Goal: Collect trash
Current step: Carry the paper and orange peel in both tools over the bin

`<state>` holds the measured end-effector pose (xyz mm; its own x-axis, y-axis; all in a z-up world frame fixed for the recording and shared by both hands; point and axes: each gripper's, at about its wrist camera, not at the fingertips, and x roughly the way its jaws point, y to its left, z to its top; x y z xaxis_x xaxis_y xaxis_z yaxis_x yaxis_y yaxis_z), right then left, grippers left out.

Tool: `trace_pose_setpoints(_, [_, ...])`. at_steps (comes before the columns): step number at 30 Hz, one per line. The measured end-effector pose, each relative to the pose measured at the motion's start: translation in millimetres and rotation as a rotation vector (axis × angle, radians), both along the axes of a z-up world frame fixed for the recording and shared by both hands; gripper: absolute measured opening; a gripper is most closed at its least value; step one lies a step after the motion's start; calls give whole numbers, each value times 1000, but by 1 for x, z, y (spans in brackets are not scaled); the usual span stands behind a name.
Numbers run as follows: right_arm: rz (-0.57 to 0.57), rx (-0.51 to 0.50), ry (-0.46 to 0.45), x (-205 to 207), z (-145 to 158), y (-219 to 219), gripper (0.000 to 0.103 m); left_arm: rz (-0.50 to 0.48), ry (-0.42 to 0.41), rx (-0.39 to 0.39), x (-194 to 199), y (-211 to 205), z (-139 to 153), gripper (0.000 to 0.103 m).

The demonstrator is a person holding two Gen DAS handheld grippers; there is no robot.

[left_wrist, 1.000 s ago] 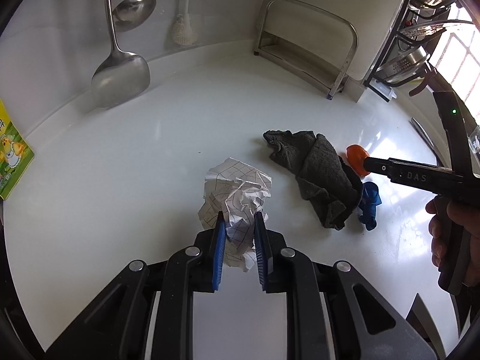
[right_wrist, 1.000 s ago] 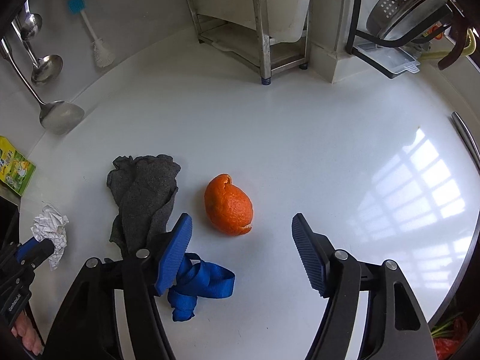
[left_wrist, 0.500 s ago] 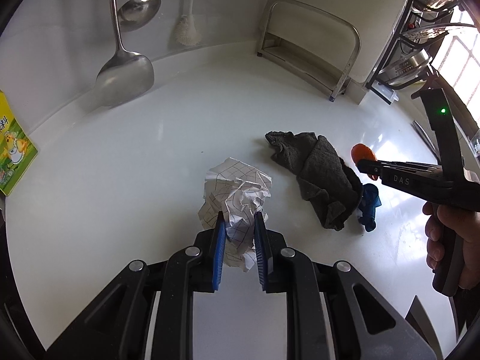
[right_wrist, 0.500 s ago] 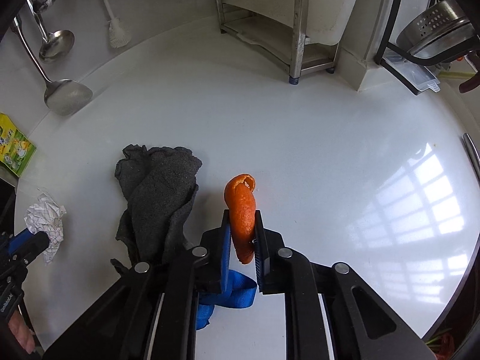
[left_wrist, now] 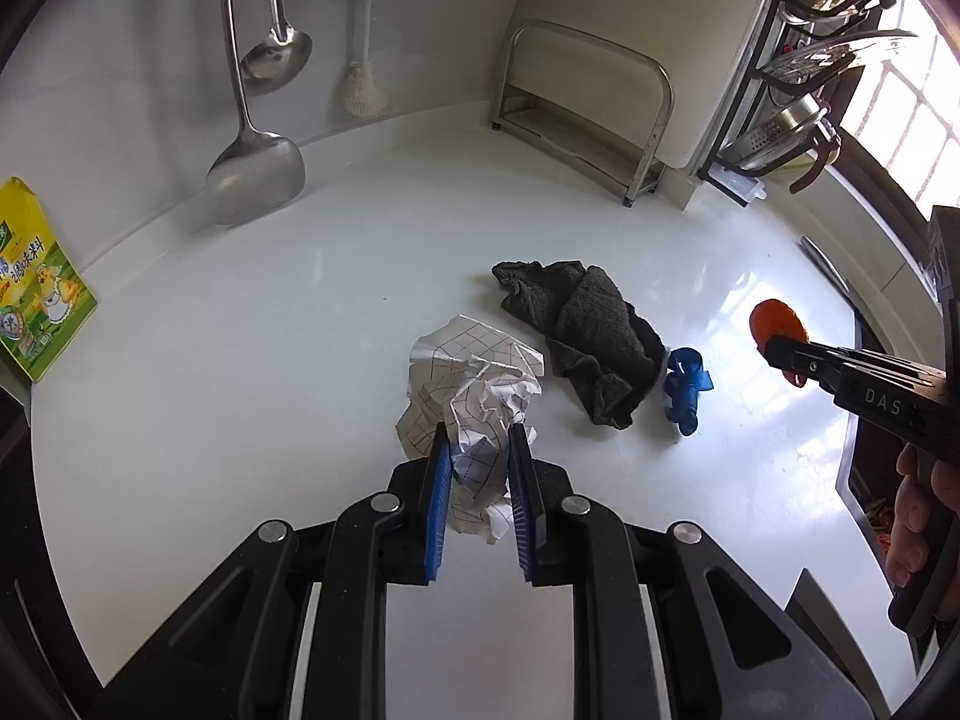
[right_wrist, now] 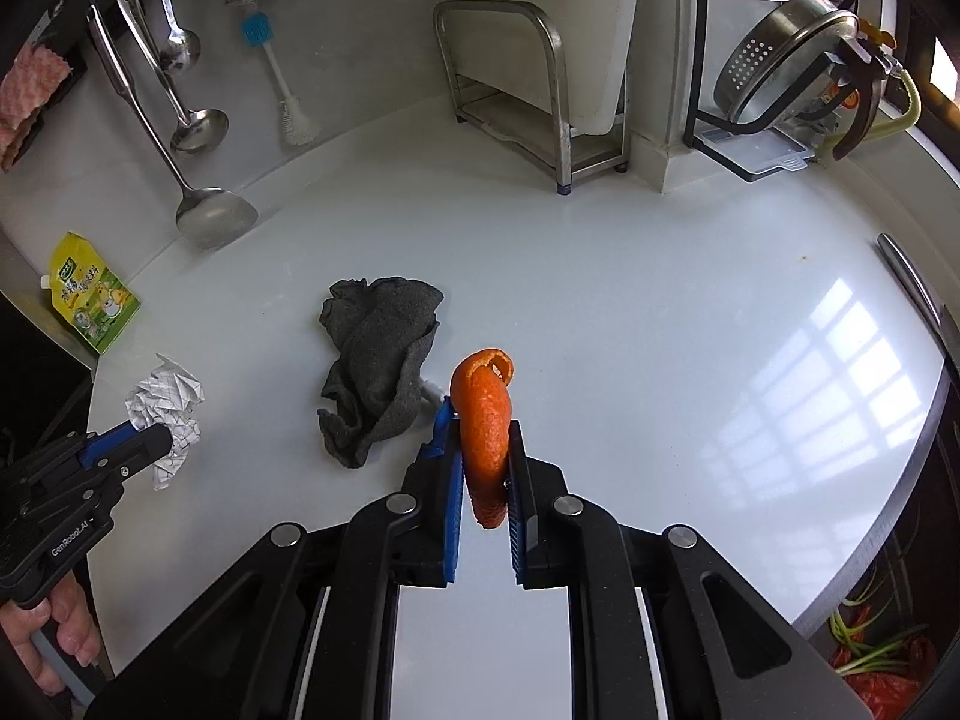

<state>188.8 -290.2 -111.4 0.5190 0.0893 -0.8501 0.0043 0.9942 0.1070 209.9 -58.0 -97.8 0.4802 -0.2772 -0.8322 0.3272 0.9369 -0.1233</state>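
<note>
Since the frame a second ago, the right gripper (right_wrist: 485, 459) has closed from wide open onto the orange peel (right_wrist: 485, 420) and lifted it off the white countertop (right_wrist: 660, 312); the peel now stands squeezed between the blue pads at centre frame. In the left wrist view the same gripper (left_wrist: 780, 348) has risen toward the right edge, peel (left_wrist: 774, 318) at its tip. The left gripper (left_wrist: 478, 468) is unchanged, clamped on the crumpled grid paper (left_wrist: 474, 384) at lower centre.

A dark grey cloth (left_wrist: 576, 330) lies bunched in the middle of the counter, with a blue strap (left_wrist: 684, 384) just beside it on the right. The surface is glossy, and window light reflects off it in a grid of panes at the right of the right wrist view. Along the white back wall at the upper left hang steel ladles (right_wrist: 198, 126) and a blue-tipped brush (right_wrist: 276, 84). A yellow-green pouch (right_wrist: 93, 294) leans at the left edge. A steel rack (right_wrist: 540, 96) stands at the upper centre, and a perforated colander (right_wrist: 774, 60) sits on a black stand at the upper right.
</note>
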Motion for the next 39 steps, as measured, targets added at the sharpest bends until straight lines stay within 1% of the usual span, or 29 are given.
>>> trace_pose_setpoints(7, [12,35,1,-47,6,-7,12,-4,-10,3,-37,-7,9,18])
trace_pose_setpoints(19, [56,61,33,-148,0,-13,12,-32,-7,12,-116,-34,16,18])
trace_pose_setpoints(28, [74,72,56,-215,-11,-23,12,-78,4,22,-176,-58,13,18])
trace_pose_setpoints(39, [93,75,95,-276,-26,-30,12,-157,34,29,-239,-87,1,18])
